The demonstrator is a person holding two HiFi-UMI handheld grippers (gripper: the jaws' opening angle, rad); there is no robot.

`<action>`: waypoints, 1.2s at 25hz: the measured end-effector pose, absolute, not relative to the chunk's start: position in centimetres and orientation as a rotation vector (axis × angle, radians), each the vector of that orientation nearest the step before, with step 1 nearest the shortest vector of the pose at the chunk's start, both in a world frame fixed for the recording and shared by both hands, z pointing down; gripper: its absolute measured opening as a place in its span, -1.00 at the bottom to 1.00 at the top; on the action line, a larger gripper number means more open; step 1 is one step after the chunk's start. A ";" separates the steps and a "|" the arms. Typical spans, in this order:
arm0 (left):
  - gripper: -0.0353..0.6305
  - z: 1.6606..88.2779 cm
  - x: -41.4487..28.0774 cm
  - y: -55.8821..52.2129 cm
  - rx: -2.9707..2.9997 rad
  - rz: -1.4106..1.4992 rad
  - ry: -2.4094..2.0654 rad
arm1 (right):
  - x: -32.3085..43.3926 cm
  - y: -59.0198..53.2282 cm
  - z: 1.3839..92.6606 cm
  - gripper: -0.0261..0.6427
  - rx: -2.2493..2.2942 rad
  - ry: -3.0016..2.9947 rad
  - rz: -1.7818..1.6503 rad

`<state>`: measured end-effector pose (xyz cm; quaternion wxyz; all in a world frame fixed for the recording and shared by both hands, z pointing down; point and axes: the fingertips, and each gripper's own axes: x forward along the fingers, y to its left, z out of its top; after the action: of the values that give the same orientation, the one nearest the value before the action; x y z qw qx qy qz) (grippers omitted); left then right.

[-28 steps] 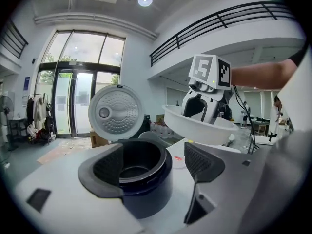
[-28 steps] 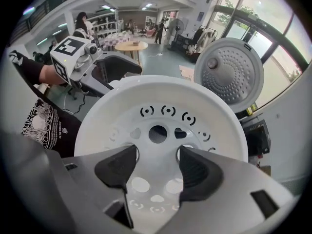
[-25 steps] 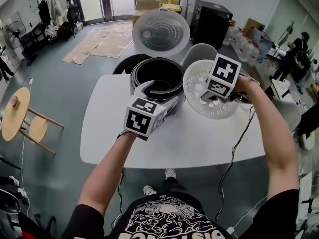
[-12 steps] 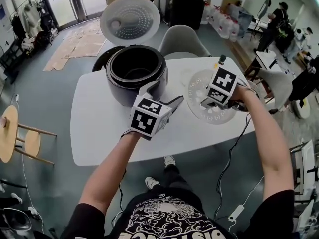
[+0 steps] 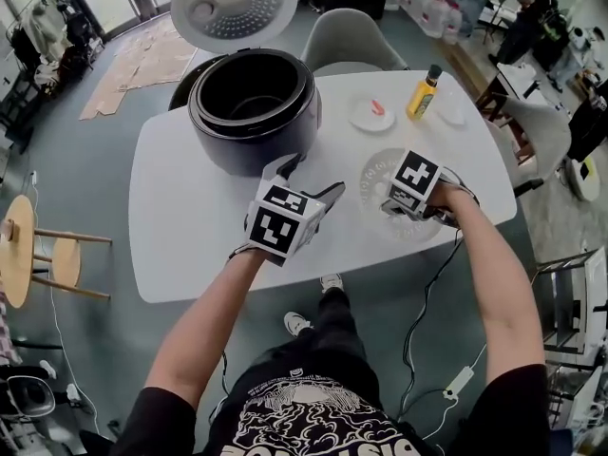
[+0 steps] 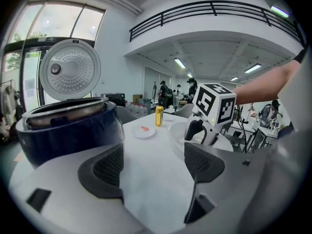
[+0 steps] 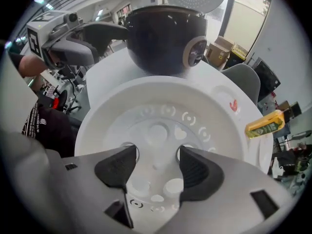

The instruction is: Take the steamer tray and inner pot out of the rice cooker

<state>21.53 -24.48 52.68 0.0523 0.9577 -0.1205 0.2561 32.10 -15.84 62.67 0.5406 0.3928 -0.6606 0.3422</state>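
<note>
Right gripper view looks down along the right gripper point(image 7: 155, 155). Its jaws are clamped on the middle of the white tray point(image 7: 161, 99), with the tips at two holes there. The tray is level, low over the near right part of the white table point(image 5: 190, 207); I cannot tell whether it touches. To its left, the left gripper point(image 6: 153, 167) has its jaws apart over bare tabletop, with nothing between them. Beyond that the dark cooker point(image 5: 255, 136) stands with its lid point(image 5: 234, 6) up and the pot point(image 5: 252, 88) inside. A saucer point(image 5: 371, 113) and a yellow bottle point(image 5: 424, 93) sit near the far edge. Around the table are grey floor point(image 5: 85, 350), a chair point(image 5: 347, 36), a wooden stool point(image 5: 19, 236), flattened cardboard point(image 5: 142, 60) and distant people point(image 5: 530, 12).
</note>
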 end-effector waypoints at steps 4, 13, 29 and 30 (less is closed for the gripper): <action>0.26 55.0 21.0 -24.7 2.890 0.833 -0.363 | 32.5 -16.4 65.9 -0.04 0.954 -1.555 0.836; 0.26 58.1 20.2 -25.7 2.848 0.907 -0.375 | 32.3 -17.9 70.3 -0.03 0.967 -1.541 0.842; 0.26 57.0 20.9 -25.6 2.846 0.908 -0.405 | 32.9 -17.3 70.3 0.01 0.927 -1.526 0.792; 0.26 56.7 20.8 -25.7 2.849 0.902 -0.411 | 33.2 -17.3 70.0 0.01 0.931 -1.512 0.776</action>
<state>20.83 -25.67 56.73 0.0626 0.9426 -0.1359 0.2985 33.25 -17.33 70.01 0.5663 0.3962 -0.6430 0.3301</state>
